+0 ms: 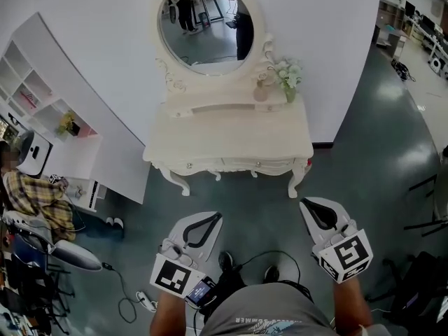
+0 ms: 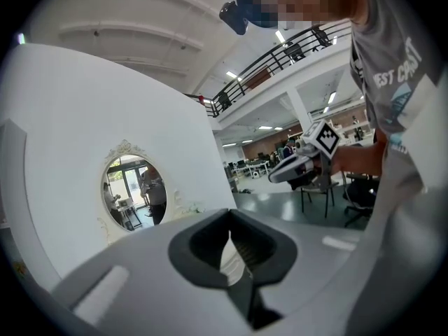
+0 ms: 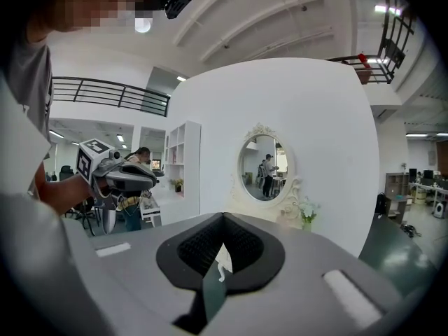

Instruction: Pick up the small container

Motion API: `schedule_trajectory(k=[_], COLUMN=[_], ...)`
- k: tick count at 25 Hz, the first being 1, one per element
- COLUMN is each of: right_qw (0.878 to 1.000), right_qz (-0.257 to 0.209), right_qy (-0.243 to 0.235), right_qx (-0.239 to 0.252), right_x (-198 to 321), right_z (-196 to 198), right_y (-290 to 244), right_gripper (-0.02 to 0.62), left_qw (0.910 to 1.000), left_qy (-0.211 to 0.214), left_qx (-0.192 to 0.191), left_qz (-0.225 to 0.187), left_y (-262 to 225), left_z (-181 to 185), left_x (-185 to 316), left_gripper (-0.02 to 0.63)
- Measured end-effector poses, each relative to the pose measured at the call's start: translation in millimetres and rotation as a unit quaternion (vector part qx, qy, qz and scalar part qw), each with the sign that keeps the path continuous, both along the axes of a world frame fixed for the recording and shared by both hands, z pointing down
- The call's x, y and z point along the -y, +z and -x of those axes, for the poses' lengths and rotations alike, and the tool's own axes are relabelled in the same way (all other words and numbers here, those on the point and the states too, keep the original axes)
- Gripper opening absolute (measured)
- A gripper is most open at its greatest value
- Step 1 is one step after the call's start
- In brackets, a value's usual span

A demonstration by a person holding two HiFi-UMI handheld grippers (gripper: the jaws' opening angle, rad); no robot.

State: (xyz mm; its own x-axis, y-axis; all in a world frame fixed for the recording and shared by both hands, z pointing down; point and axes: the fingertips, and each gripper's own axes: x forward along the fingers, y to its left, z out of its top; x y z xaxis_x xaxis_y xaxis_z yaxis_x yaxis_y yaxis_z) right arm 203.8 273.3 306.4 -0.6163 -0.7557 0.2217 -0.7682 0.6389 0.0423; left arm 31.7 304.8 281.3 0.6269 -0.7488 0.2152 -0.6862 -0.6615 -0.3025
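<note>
Container (image 1: 261,89) stands upright at the dresser's (image 1: 210,133) back right corner, well ahead of both grippers. The right gripper (image 1: 309,206) seems marginally nearer than the left gripper (image 1: 214,218). Both pairs of jaws are together, empty.

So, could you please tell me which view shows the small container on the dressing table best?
The head view: the small container stands unobstructed on the dressing table, beside the flowers. In the right gripper view it is too small to tell; the left gripper view shows only the mirror, not the tabletop.

Small container (image 1: 261,90) — pinkish, upright, on the dressing table's (image 1: 231,135) back ledge, just beside the flowers (image 1: 288,72)
</note>
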Motion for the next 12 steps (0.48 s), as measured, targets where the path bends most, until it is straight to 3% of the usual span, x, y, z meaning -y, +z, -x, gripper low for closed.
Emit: schedule_trajectory(k=[12], right_qw=[0.996], right_qz=[0.011], right_qy=[0.087], right_qx=[-0.018], right_x=[59], right_z=[18], right_y=[3], right_gripper=[0.002], left_qw=[0.9958], left_qy=[0.089], left_qx=[-0.021], left_qz=[-0.008], left_y=[1], left_z=[23], left_x=[105], left_gripper=[0.003])
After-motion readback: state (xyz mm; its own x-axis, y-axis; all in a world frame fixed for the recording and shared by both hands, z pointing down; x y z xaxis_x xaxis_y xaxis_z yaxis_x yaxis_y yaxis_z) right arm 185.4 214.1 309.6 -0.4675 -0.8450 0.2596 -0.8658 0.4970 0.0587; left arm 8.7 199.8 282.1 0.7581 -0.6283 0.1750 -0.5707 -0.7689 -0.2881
